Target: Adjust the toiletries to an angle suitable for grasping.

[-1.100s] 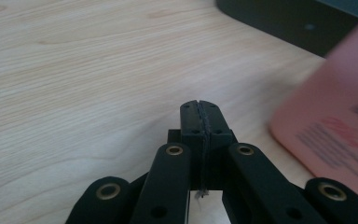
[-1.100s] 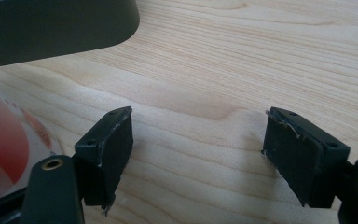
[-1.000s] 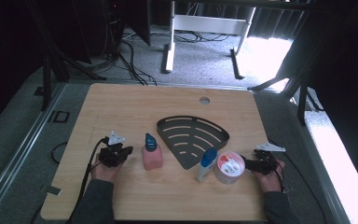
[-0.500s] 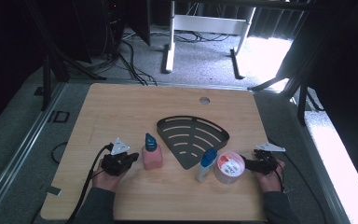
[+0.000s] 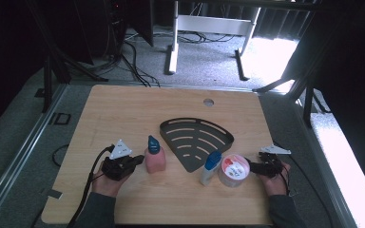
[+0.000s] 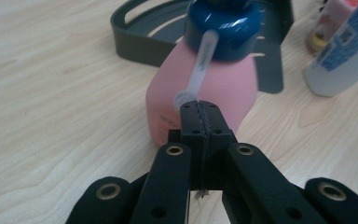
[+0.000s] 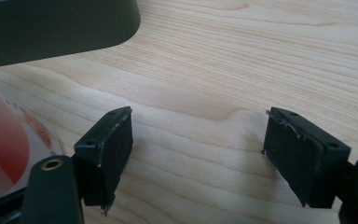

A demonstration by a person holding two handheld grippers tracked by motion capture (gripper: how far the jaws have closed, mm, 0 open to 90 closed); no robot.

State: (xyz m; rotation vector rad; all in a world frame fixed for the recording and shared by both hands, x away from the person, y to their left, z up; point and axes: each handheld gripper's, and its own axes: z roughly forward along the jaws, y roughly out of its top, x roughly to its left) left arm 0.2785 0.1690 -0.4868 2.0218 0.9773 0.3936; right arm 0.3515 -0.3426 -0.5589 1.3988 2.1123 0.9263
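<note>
A pink bottle [image 5: 155,160] with a blue pump cap stands left of centre on the wooden table [image 5: 123,109]. My left gripper [image 5: 138,161] is shut, and its tips sit right at the bottle's left side. In the left gripper view the shut tips [image 6: 199,105] lie just under the end of the cap's clear spout [image 6: 200,65], in front of the pink bottle [image 6: 233,84]; the spout's open end shows beside the tips. My right gripper [image 5: 249,166] is open beside a round tub [image 5: 234,170] with a red and white lid. Bare wood lies between its pads [image 7: 196,140].
A dark slotted fan-shaped rack [image 5: 195,137] lies mid-table behind the bottles. A white bottle [image 5: 210,167] with a blue cap stands between the pink bottle and the tub. A round hole [image 5: 208,101] is near the far edge.
My left gripper has moved right and slightly up, closing in on the pink bottle. The right gripper has stayed where it was.
</note>
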